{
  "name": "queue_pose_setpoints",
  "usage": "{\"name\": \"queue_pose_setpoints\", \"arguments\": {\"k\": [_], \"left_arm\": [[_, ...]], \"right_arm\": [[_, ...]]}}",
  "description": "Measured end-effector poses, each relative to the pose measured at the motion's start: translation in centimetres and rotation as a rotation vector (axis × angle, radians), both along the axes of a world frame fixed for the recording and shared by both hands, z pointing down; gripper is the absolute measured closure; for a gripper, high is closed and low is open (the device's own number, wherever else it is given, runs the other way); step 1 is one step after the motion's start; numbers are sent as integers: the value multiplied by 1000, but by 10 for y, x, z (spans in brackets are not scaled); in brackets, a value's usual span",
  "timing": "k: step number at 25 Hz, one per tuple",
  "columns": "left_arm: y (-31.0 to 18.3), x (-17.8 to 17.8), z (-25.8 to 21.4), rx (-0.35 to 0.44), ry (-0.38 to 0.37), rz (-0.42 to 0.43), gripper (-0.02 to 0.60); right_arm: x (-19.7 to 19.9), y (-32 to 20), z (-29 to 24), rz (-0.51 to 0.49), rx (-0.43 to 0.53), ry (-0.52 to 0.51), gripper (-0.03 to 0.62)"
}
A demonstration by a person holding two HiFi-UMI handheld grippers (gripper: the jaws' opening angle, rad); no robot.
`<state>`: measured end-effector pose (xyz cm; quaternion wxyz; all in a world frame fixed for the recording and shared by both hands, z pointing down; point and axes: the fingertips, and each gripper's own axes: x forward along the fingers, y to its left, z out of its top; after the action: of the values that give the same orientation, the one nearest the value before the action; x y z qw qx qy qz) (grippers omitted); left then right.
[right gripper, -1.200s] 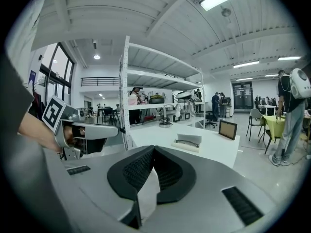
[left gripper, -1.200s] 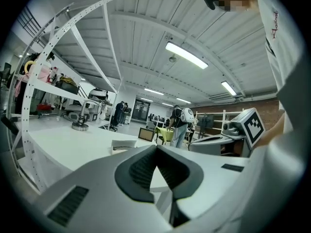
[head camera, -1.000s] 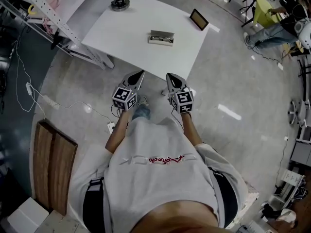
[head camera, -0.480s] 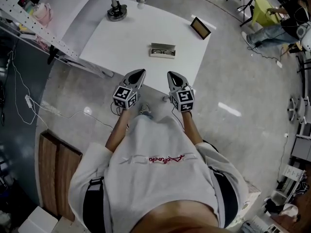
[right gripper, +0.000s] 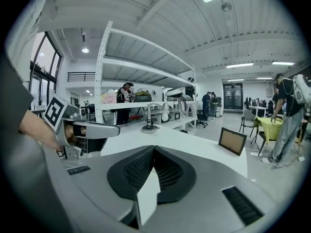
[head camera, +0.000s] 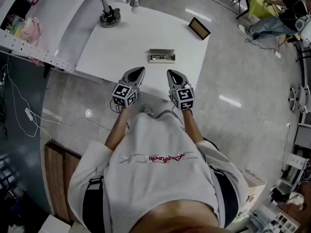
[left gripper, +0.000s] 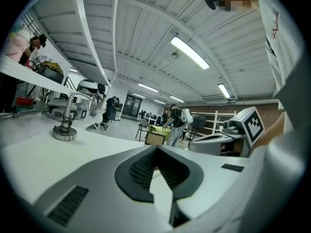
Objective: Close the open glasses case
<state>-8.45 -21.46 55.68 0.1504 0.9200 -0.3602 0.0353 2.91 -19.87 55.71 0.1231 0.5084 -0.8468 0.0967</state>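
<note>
The open glasses case [head camera: 162,57] is a grey box lying in the middle of the white table [head camera: 116,47], with glasses inside it. My left gripper [head camera: 140,72] and right gripper [head camera: 170,74] hover side by side over the table's near edge, a short way in front of the case. Both are shut with nothing held. The left gripper view has the jaw tips [left gripper: 156,147] meeting, and so does the right gripper view [right gripper: 154,148]. Neither gripper view shows the case.
A desk lamp [head camera: 109,16] stands at the table's far left corner and a small picture frame [head camera: 199,28] at the far right corner. Shelving [head camera: 29,38] runs along the left. People and chairs [head camera: 272,13] occupy the far right of the room.
The person has stepped towards the table, so the case and table edge are nearer to both grippers. The grippers stay shut and side by side.
</note>
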Motion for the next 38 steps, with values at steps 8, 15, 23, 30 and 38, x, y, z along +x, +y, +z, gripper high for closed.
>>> {"name": "queue_pose_setpoints", "arguments": {"k": [8, 15, 23, 30, 38], "left_arm": [[-8, 25, 15, -37, -6, 58, 553], [-24, 26, 25, -61, -23, 42, 554], [-51, 40, 33, -81, -33, 9, 554], [-67, 44, 40, -108, -36, -16, 553], [-66, 42, 61, -162, -43, -31, 554]], "right_arm": [[19, -5, 14, 47, -36, -7, 572], [19, -27, 14, 29, -41, -27, 572], [30, -59, 19, -1, -47, -42, 572], [35, -77, 25, -19, -70, -46, 572], [32, -75, 48, -37, -138, -52, 572]]}}
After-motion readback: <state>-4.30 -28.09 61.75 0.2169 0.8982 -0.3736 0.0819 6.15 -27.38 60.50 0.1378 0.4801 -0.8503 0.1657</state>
